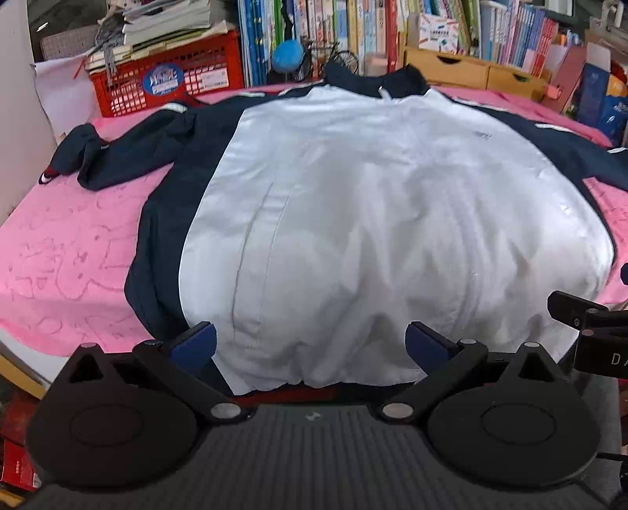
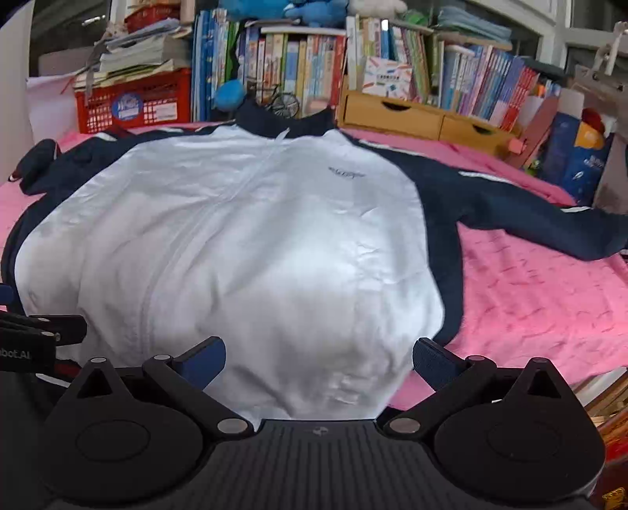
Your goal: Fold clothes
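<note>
Left wrist view: a pink patterned cloth-covered surface (image 1: 70, 243) is seen spread beyond and to both sides of the fingers. On it a white-bodied jacket with navy sleeves and collar (image 1: 353, 219) is laid flat, front up, its hem nearest the fingers and its collar farthest from them. One navy sleeve is stretched out past the left fingertip, the other past the right. A red plastic crate of papers (image 1: 165, 74) and a row of upright books (image 1: 353, 35) are ranged far ahead, behind the collar. The left gripper (image 1: 312, 345) is held spread wide, nothing clasped, the hem lying between its blue pads. In the right wrist view, the right gripper (image 2: 318, 363) is likewise held parted and empty over the hem.
</note>
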Tool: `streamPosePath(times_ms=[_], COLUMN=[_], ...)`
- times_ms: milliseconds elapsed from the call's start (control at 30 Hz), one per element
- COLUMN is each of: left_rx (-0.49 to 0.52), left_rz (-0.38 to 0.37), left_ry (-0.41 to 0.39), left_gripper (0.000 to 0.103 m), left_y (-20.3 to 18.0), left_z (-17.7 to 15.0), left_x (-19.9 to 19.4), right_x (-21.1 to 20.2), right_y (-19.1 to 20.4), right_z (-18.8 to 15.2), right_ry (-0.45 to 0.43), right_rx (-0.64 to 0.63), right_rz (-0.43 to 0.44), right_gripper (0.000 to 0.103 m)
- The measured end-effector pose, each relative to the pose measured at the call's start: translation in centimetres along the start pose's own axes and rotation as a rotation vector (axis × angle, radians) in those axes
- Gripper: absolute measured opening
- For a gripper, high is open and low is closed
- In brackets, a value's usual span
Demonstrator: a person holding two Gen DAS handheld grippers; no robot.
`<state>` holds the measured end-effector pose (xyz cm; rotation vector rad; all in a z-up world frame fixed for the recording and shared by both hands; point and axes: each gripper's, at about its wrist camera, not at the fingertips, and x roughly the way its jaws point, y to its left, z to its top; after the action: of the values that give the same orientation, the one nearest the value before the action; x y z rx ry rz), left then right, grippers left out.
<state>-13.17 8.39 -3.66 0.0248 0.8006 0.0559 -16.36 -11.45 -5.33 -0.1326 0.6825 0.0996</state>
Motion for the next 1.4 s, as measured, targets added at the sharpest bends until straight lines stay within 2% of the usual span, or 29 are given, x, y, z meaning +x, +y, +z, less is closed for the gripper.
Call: streamPosePath(times_ms=[67,133,200,267,333,500,567,700,867,900,933,967,1000,1033,1100,1167,1233,1267,1333,1367,1400], left_rx=[-0.005,-0.029,-0.084,-0.142,-0.193,-0.322,-0.392,-0.602,-0.868,-0.906,-0.919,-0.929,-0.937,-0.931,-0.874,-0.698,-0.492,-0.408,-0.269,-0.201,-0.157], left_rz=[-0.016,-0.047,-0.059,-0.041,0.011,0.115,0.110,0.069,0.017,0.022,0.043,0.083,0.120,0.140,0.185,0.327,0.495,0.551,0.666,0.725,0.758], left_ry=[-0.027,-0.087,-0.187,-0.278,-0.315,-0.294,-0.313,-0.378,-0.276,-0.275,-0.291,-0.285,-0.256,-0.263,-0.348,-0.485,-0.655,-0.730,-0.771,-0.778,-0.750], left_gripper=[0.103,0.103,0.103,0.103,0.103,0.103,0.103,0.103,0.101,0.096,0.077,0.056,0.022,0.011,0.009,0.008,0.009,0.009,0.019,0.020,0.020], left_y=[0.4,1.6,4.6,8.6,12.9,22.1,24.4,29.4,34.6,35.3,35.6,35.8,36.0,36.1,36.0,34.4,32.0,30.9,29.6,29.1,29.0], left_z=[0.2,0.7,1.7,2.8,4.2,8.4,10.0,12.1,13.6,13.5,13.6,13.7,13.8,13.9,14.2,15.2,16.2,16.3,16.5,16.5,16.7], left_x=[-0.5,-1.4,-2.6,-3.0,-2.5,1.3,2.9,7.0,13.2,14.1,14.5,14.7,15.0,14.9,13.4,10.6,7.7,6.6,6.2,6.3,6.7], right_x=[-0.2,-0.4,-1.0,-1.6,-1.8,-0.2,0.6,2.8,5.0,5.3,5.5,5.8,6.0,6.2,6.7,7.1,7.4,7.6,7.8,7.9,8.0], right_y=[-0.2,-0.2,-0.2,-0.6,-1.0,-0.7,0.0,1.4,2.2,2.3,2.3,2.4,2.4,2.4,2.2,2.2,2.1,2.1,2.0,1.9,1.9], right_z=[-0.1,-0.1,0.1,0.2,0.2,1.1,1.6,2.6,3.5,3.7,3.9,4.1,4.2,4.4,4.6,4.7,4.9,5.0,5.2,5.3,5.3], right_ry=[-0.008,-0.020,-0.068,-0.144,-0.210,-0.244,-0.237,-0.201,-0.175,-0.174,-0.172,-0.170,-0.169,-0.170,-0.168,-0.169,-0.169,-0.170,-0.170,-0.171,-0.171], right_rx=[0.001,0.002,0.004,0.014,0.034,0.007,-0.020,-0.065,-0.077,-0.074,-0.072,-0.070,-0.068,-0.066,-0.061,-0.051,-0.040,-0.037,-0.034,-0.033,-0.031], right_rz=[-0.001,-0.005,0.013,0.046,0.072,0.116,0.108,0.092,0.081,0.079,0.076,0.073,0.070,0.069,0.064,0.059,0.060,0.061,0.062,0.062,0.063], right_gripper=[0.103,0.103,0.103,0.103,0.103,0.103,0.103,0.103,0.103,0.103,0.103,0.103,0.103,0.103,0.103,0.103,0.103,0.103,0.103,0.103,0.103])
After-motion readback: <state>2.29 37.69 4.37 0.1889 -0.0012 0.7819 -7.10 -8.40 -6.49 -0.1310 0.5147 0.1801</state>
